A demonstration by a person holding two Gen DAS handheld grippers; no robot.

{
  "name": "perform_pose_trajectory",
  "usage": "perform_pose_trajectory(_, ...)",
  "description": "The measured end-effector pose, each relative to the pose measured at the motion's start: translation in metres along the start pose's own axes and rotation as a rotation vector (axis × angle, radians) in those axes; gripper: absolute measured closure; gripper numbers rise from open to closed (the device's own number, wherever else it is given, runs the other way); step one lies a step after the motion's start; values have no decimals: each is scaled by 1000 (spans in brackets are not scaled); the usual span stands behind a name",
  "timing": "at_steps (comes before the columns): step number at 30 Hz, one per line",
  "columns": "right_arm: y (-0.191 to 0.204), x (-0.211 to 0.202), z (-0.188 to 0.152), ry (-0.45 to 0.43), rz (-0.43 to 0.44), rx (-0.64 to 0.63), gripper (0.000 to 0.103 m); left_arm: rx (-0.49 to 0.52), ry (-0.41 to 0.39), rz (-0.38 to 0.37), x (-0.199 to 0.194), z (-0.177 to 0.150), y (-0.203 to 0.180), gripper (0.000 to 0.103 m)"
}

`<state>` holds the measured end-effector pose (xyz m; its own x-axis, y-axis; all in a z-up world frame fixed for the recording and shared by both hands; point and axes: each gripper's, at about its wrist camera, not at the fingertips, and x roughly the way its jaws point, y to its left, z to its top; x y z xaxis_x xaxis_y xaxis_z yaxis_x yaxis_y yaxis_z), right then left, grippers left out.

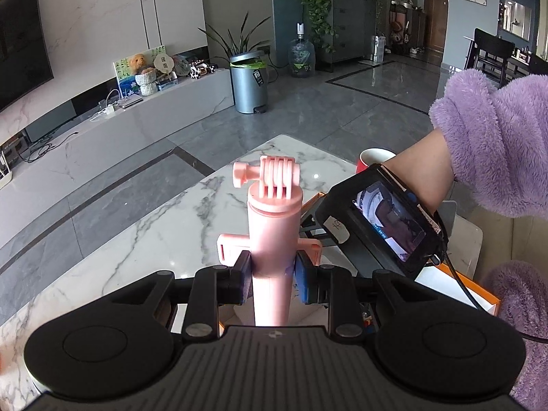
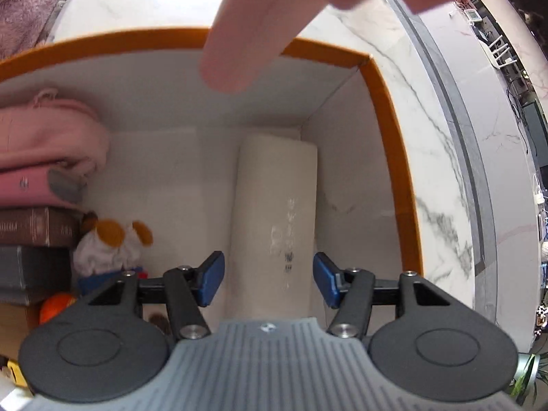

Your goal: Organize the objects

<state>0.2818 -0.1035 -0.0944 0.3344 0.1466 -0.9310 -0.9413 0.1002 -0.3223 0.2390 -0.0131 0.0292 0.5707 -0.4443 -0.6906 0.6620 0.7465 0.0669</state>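
Left gripper [image 1: 272,279], fingers clamped on a pink plastic selfie-stick handle with a ridged camera mount [image 1: 274,236], held upright above the white marble-patterned table [image 1: 164,226]. Right gripper [image 2: 269,279], blue pads spread wide, either side of a white cylindrical bottle [image 2: 274,219] without touching it. The bottle lies in the orange-rimmed white box [image 2: 387,130], along its right wall. Folded pink cloth [image 2: 48,133], stacked books [image 2: 34,226] and a small orange-and-white plush toy [image 2: 109,243] occupy the box's left side.
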Motion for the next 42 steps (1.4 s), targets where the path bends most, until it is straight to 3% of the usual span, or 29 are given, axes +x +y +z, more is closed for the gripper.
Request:
perform_pose_trajectory(6,18,12,-14,41,-75,-72,44,36,37,-12,11,-4,-11,72)
perform_pose_trajectory(9,12,12,-15,19,-118,-24,47,57,59,-16,18,-6,-16,72)
perform_pose_trajectory(10,11,12,-15,20,-142,-18,49,69,70,-16,22,-6,-18,72)
perform_pose_trajectory(12,11,13,-16,34,-153,-13,65,88,87,-12,27,-8,-21,72)
perform_pose_trajectory(16,10,-2,-22,-23,-107,60,66,89,122,-16,37,-13,-23,72)
perform_pose_trajectory(21,1,-43,-28,-195,53,264,65,62,147,-3,48,-21,-24,72)
perform_pose_trajectory(26,1,-61,-36,-270,135,396,65,62,167,1,53,-26,-32,72)
perform_pose_trajectory(29,2,-66,-39,-289,136,442,66,64,181,3,55,-28,-38,72)
perform_pose_trajectory(32,7,-70,-41,-304,124,468,78,58,185,4,54,-31,-43,72)
perform_pose_trajectory(34,-7,-65,-43,-320,121,493,81,27,177,-3,52,-33,-43,72)
perform_pose_trajectory(42,6,-64,-52,-394,51,602,92,-125,131,-16,44,-37,-39,72)
